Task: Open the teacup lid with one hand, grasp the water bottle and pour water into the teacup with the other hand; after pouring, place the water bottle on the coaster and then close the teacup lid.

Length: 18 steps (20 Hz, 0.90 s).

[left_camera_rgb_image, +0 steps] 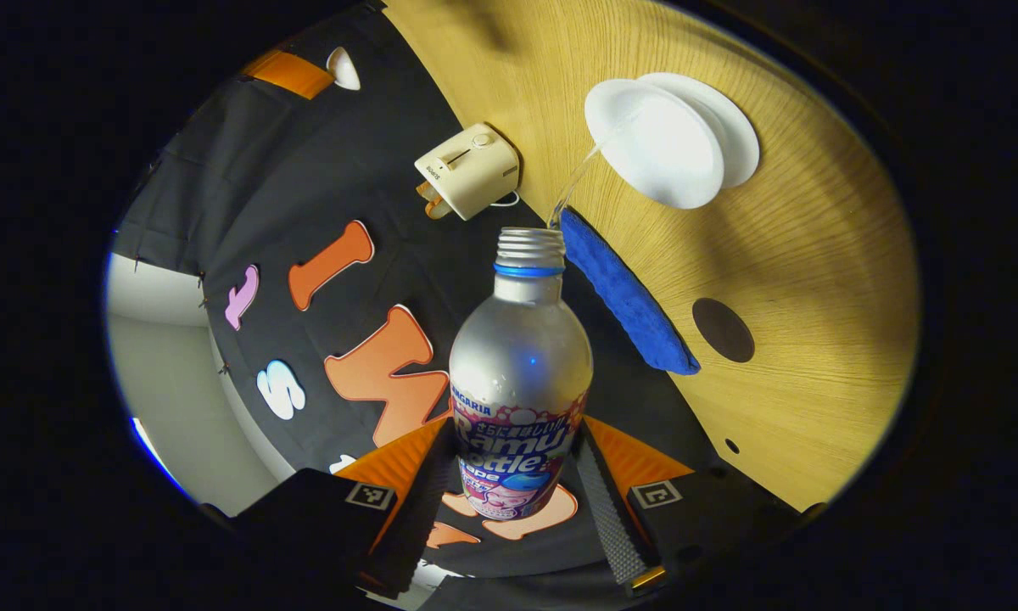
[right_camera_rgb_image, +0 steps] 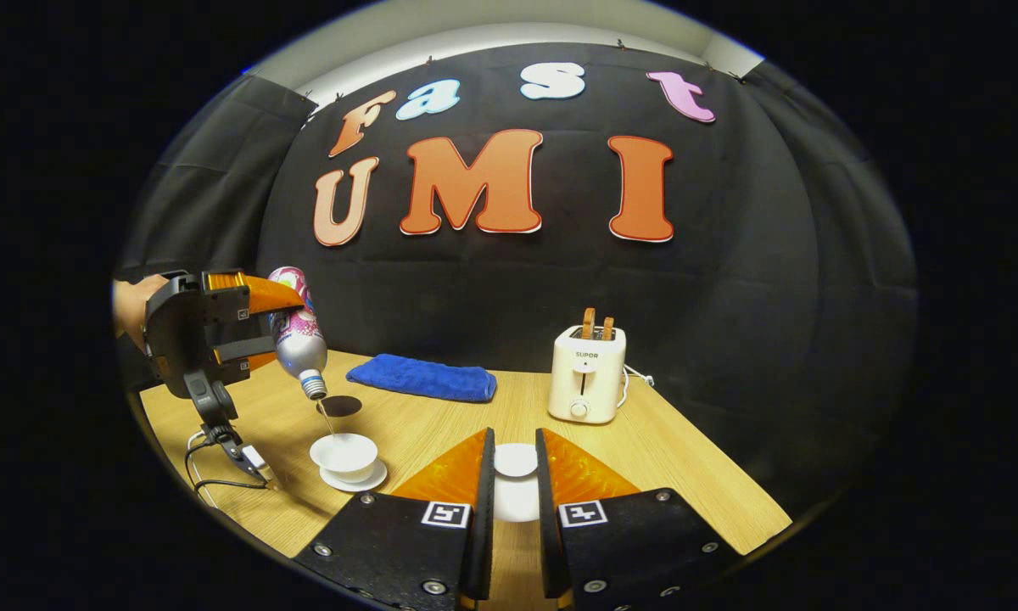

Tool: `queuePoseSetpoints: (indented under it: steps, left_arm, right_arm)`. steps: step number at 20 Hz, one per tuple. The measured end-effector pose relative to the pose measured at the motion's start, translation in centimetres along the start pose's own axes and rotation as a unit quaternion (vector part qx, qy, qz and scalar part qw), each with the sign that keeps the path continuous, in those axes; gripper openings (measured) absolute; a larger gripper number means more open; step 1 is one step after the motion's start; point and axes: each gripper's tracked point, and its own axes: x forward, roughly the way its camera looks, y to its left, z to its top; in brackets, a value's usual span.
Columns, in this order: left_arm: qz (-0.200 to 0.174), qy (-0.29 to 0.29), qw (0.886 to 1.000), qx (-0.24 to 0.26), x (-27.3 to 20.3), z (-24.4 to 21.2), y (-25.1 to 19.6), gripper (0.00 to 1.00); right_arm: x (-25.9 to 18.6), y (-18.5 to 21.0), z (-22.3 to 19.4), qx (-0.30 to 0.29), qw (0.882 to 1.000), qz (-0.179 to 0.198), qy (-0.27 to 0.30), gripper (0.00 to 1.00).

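Water bottle [left_camera_rgb_image: 519, 386] is held between the two fingers of the left gripper [left_camera_rgb_image: 516, 501], which press on its labelled lower part from both sides. In the right gripper view the same bottle [right_camera_rgb_image: 299, 333] is tilted with its open neck pointing down, above the white teacup [right_camera_rgb_image: 343, 453]. A thin stream of water [left_camera_rgb_image: 575, 181] runs from the neck into the teacup [left_camera_rgb_image: 655, 142], which stands uncovered on its white saucer [right_camera_rgb_image: 355, 478] on the wooden counter [left_camera_rgb_image: 814, 280]. A hand at the left edge of the right gripper view holds the left gripper [right_camera_rgb_image: 259, 327].

The white teacup lid [right_camera_rgb_image: 516, 461] sits between the fingers of the right gripper [right_camera_rgb_image: 515, 475], which are only a little apart; the lid seems to be gripped at its sides, but I cannot tell for sure that both fingers press on it.

Just behind the teacup lies a dark round coaster [right_camera_rgb_image: 338, 406] on the counter [right_camera_rgb_image: 679, 458]; in the left gripper view the coaster [left_camera_rgb_image: 723, 330] is close beside a folded blue cloth [left_camera_rgb_image: 628, 293]. The blue cloth [right_camera_rgb_image: 422, 378] lies near the black wall. To its right stands a white toaster [right_camera_rgb_image: 585, 373] with two slices of toast [right_camera_rgb_image: 597, 322] sticking out of the top; the toaster [left_camera_rgb_image: 468, 170] is well apart from the teacup.
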Motion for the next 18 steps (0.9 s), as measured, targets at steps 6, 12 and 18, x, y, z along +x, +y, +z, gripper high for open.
queuePoseSetpoints:
  steps: [6,12,18]
  left_arm:
    - [0.01,-0.006,1.0,-0.023,-0.3,0.0,-0.4,0.86]
    - [0.058,-0.007,0.993,-0.098,0.1,-1.2,1.9,0.86]
    - [0.097,0.004,0.969,-0.227,0.3,-4.6,2.7,0.86]
  right_arm:
    - [0.0,0.4,0.1,-0.002,1.0,0.004,0.002,0.24]
    - [0.8,2.6,1.2,-0.023,1.0,0.02,0.005,0.24]
    - [1.4,4.1,1.8,-0.036,0.999,0.03,0.004,0.24]
